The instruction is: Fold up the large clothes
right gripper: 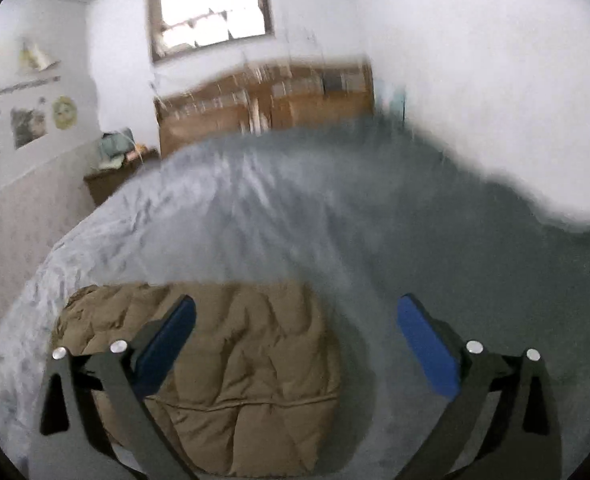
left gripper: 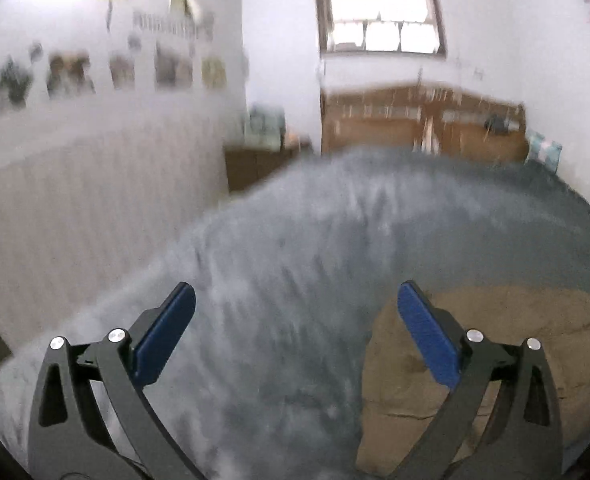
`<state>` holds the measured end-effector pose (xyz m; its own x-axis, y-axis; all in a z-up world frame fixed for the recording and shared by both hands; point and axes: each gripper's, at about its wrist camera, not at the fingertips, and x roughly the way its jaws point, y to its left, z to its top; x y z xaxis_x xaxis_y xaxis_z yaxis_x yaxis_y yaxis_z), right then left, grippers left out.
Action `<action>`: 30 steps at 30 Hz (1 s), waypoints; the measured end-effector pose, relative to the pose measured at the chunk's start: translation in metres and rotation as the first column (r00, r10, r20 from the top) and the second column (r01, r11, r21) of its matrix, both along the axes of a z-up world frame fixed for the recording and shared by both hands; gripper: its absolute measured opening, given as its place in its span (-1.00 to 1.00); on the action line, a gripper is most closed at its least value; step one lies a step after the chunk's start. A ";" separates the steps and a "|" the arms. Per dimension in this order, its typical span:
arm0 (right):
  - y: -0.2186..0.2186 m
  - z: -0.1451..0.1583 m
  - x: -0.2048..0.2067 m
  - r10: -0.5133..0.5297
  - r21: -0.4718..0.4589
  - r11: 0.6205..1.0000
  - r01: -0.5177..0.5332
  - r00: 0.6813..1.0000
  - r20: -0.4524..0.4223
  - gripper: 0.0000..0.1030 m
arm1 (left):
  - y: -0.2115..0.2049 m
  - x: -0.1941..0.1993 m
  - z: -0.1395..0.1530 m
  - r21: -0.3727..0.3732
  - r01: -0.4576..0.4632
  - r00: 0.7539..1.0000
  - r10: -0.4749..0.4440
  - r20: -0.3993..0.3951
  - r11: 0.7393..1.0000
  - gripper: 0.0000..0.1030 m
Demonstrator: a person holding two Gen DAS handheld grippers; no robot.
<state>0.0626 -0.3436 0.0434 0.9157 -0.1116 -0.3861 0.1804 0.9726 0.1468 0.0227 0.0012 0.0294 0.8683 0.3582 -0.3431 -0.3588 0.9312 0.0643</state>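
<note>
Brown padded garment (right gripper: 223,364) folded compact on bed (right gripper: 255,208), below left gripper (left gripper: 295,332) and right gripper (right gripper: 295,340). Both spread wide, empty. Fold judged near done; maybe tidying left.

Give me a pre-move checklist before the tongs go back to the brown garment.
1. Left tongs open, nothing between them: ok.
2. Right tongs open, nothing between them: ok.
3. Brown garment lying on the bed, free of both tongs: ok.
4. Garment compactly folded, quilted side up: ok in the right view; its near edge is hidden.
5. Sharp view for aiming: not ok, both pictures are motion-blurred.
6. Fold finished: cannot tell.
</note>
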 end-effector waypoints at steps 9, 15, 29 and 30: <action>0.060 0.008 -0.110 0.018 -0.068 0.998 -0.013 0.997 0.077 0.96 | -0.068 -0.100 0.020 -0.025 0.115 0.993 -0.115 0.025 0.993 0.94; 0.062 -0.025 -0.108 -0.042 0.000 0.999 0.042 0.999 -0.034 0.96 | -0.071 -0.120 -0.005 0.004 0.131 0.991 -0.131 -0.009 0.991 0.94; 0.091 -0.034 -0.118 0.070 -0.038 0.997 -0.072 0.996 -0.052 0.96 | -0.075 -0.137 -0.001 0.073 0.198 0.978 -0.202 0.044 0.977 0.94; 0.091 -0.035 -0.116 0.074 -0.031 0.997 -0.076 0.996 -0.057 0.96 | -0.070 -0.136 0.000 0.064 0.202 0.978 -0.205 0.048 0.977 0.94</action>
<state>-0.0538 -0.2524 0.0079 0.8990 -0.0566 -0.4342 0.1136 0.9878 0.1063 -0.1134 -0.0688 0.0290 0.9416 0.1904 -0.2778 -0.1669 0.9802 0.1062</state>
